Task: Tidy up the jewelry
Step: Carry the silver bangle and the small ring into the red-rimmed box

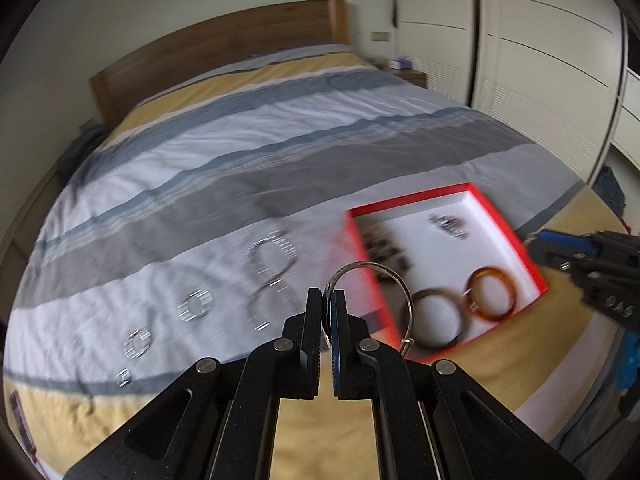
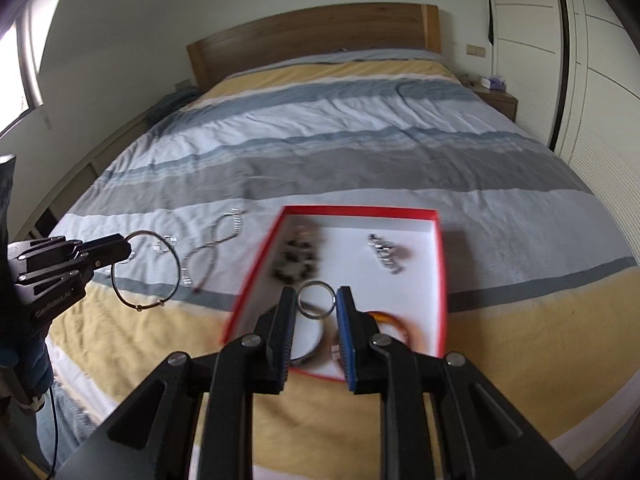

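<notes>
Carrying two pieces toward the red box (image 2: 439, 264) at once, I judge the sorting roughly half done. My left gripper (image 1: 327, 300) is clenched on a thin silver bangle (image 1: 394, 280), pinched at its rim so the hoop hangs free to the right of the fingers; in the right wrist view the same bangle shows clear of the bedspread (image 2: 360, 152), short of the box's left wall. My right gripper (image 2: 316, 300) grasps a small silver ring (image 2: 316, 301) between its pads, held over the near half of the box.

Already in the box, as far as I can make out: a dark bangle (image 1: 434, 326) and an amber bangle (image 1: 490, 294) side by side near the front wall, a dark beaded piece (image 2: 296, 260) along the left side, and a small silver cluster (image 2: 386, 258) toward the back right. Blur keeps me from naming these last two more closely.

Left on the bedspread, to the left of the box: a thin chain or cord looped in a figure of eight (image 1: 274, 276) and a diagonal row of small silver rings (image 1: 196, 304). The left wrist view shows at least three; I cannot give a firm count.

Remaining work, in my judgement: deposit both carried pieces, then collect the chain and the small rings.
</notes>
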A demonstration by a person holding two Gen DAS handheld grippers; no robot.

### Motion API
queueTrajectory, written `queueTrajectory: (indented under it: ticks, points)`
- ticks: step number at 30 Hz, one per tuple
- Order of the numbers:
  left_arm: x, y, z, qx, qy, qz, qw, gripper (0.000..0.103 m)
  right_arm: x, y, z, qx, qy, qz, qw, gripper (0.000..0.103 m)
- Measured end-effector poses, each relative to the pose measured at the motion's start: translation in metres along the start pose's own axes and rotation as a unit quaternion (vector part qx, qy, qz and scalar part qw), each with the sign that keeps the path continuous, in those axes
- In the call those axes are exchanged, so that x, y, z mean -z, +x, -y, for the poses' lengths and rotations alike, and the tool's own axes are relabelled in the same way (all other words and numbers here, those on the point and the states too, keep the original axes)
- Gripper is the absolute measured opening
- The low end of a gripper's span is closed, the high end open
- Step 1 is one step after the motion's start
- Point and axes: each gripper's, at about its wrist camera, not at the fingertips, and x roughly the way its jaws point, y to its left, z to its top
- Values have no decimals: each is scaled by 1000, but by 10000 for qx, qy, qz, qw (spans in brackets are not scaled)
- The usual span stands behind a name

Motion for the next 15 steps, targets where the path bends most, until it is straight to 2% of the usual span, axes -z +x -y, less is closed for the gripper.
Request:
queueTrajectory:
  ticks: [7, 15]
  points:
    - [-31, 73, 40, 127, 248, -269, 9992, 4, -10, 57, 33, 110, 17, -372, 9992, 19]
    - [-35, 139, 55, -16, 326, -678, 9972, 4, -5, 107, 47, 222, -132, -775, 9967, 19]
